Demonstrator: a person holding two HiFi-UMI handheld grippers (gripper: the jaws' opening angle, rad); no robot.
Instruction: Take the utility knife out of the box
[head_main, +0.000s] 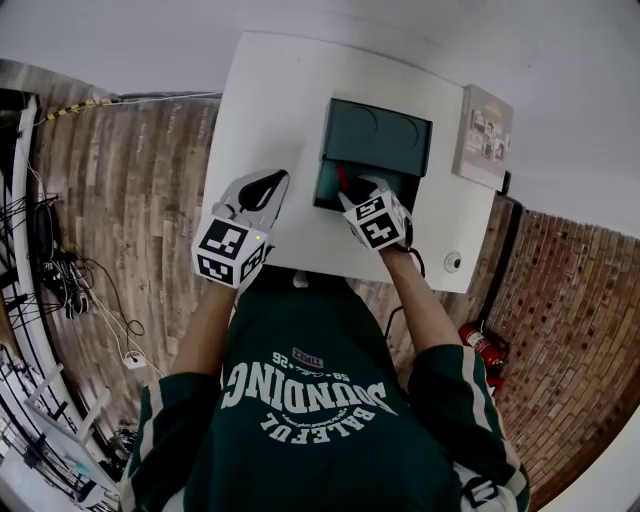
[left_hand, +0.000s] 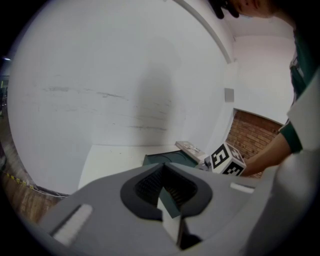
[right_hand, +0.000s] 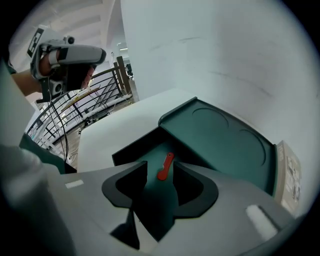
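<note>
A dark green box (head_main: 380, 130) stands open on the white table (head_main: 270, 100), its lid (right_hand: 220, 135) tipped back. A red utility knife (right_hand: 165, 166) lies on the box floor; in the head view it shows as a red sliver (head_main: 343, 179). My right gripper (head_main: 352, 192) points steeply down into the box. Its jaws (right_hand: 160, 165) are open, one on each side of the knife and apart from it. My left gripper (head_main: 275, 180) hovers over the table left of the box, shut with nothing in it (left_hand: 163, 172). From it I see the box (left_hand: 165, 159) and the right gripper's marker cube (left_hand: 226, 160).
A printed card (head_main: 485, 135) lies at the table's right edge beyond the box. A small round object (head_main: 452, 262) sits at the near right corner. A red fire extinguisher (head_main: 480, 345) stands on the brick floor. Cables and metal racks are at the left.
</note>
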